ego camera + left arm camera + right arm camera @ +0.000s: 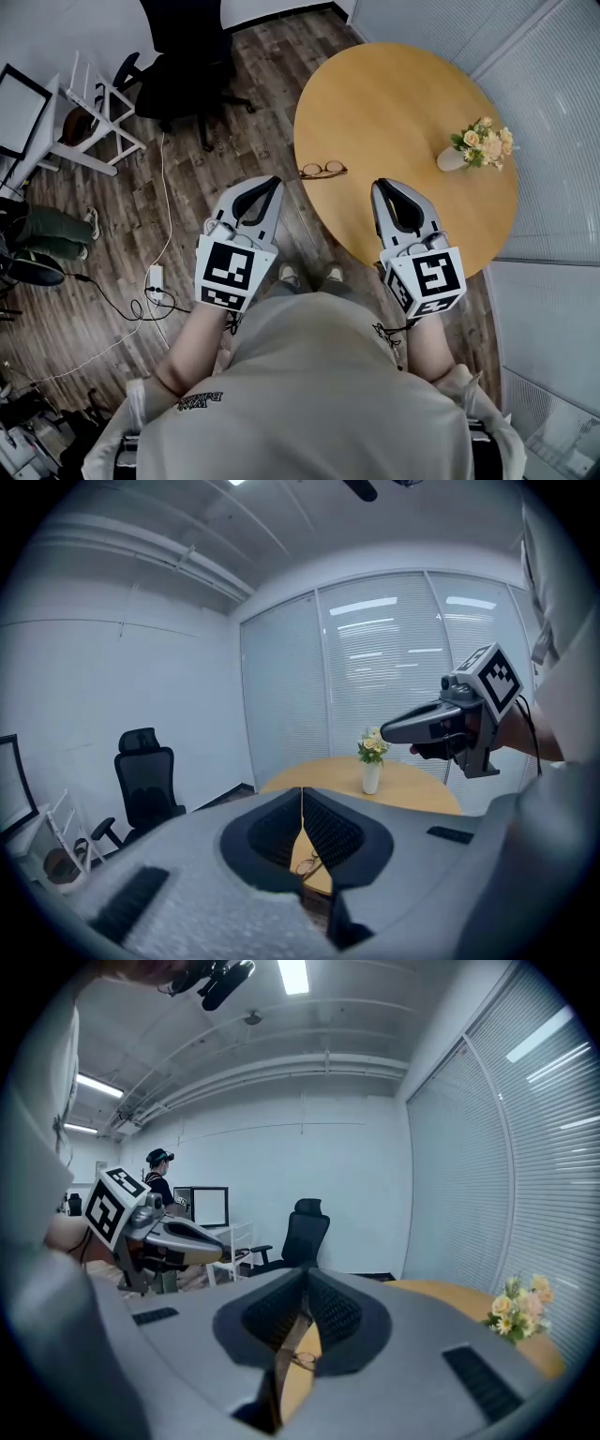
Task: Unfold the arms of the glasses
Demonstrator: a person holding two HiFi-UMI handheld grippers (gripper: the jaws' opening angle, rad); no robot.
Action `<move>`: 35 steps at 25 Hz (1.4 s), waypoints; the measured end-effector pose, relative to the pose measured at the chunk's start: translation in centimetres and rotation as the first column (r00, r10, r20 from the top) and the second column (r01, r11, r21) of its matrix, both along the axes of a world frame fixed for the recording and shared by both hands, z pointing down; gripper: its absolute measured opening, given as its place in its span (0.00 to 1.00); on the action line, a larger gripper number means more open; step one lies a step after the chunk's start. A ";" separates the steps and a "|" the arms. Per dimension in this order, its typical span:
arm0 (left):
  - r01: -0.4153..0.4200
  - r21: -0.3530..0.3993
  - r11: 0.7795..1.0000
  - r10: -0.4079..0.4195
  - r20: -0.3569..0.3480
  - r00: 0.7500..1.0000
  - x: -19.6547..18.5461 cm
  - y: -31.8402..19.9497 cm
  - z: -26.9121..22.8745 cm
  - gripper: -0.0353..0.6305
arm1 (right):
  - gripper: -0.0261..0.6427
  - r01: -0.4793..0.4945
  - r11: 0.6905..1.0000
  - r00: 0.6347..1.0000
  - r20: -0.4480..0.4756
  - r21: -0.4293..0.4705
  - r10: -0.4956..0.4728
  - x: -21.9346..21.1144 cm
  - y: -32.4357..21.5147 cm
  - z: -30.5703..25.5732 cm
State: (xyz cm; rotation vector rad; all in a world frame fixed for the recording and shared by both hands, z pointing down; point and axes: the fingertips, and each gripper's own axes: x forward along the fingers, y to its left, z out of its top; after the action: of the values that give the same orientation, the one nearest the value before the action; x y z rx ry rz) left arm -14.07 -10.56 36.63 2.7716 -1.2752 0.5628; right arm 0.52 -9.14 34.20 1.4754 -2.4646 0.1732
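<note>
One round wooden table (403, 112) stood beside one black office chair (187, 66). Two grippers, left gripper (274, 180) and right gripper (380, 185), were both clenched on nothing, short of the table. One flower vase (452, 159) stood well apart from one pair of glasses (323, 170), which lay at the table's near edge. The shirt's print was too small to read.

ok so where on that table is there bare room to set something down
The table is mostly bare: the broad middle between the glasses at its left rim and the flower vase on the right, and the whole far half. Tightest is the near rim, where the right hand-held gripper hangs above it.
</note>
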 end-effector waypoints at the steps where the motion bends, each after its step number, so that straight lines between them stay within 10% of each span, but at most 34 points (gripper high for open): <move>1: 0.001 -0.006 1.000 -0.001 0.001 1.000 0.4 -0.1 0.1 0.09 | 0.10 0.006 1.000 1.000 0.003 -0.003 -0.006 0.2 -0.2 0.1; 23: -0.088 -0.177 0.980 0.124 0.207 0.970 8.5 -4.9 9.9 0.09 | 0.10 0.026 0.996 0.999 0.027 -0.090 -0.023 6.0 -5.2 4.8; 35: -0.087 -0.310 0.947 0.218 0.418 0.882 9.3 -7.7 21.5 0.20 | 0.10 -0.012 0.991 1.000 0.025 -0.134 0.015 8.3 -7.6 6.8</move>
State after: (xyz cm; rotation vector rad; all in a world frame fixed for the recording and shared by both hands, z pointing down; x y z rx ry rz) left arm -4.81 -18.25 58.12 2.5938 -0.9266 1.3477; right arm 8.82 -16.72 40.99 1.4426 -2.4122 0.3552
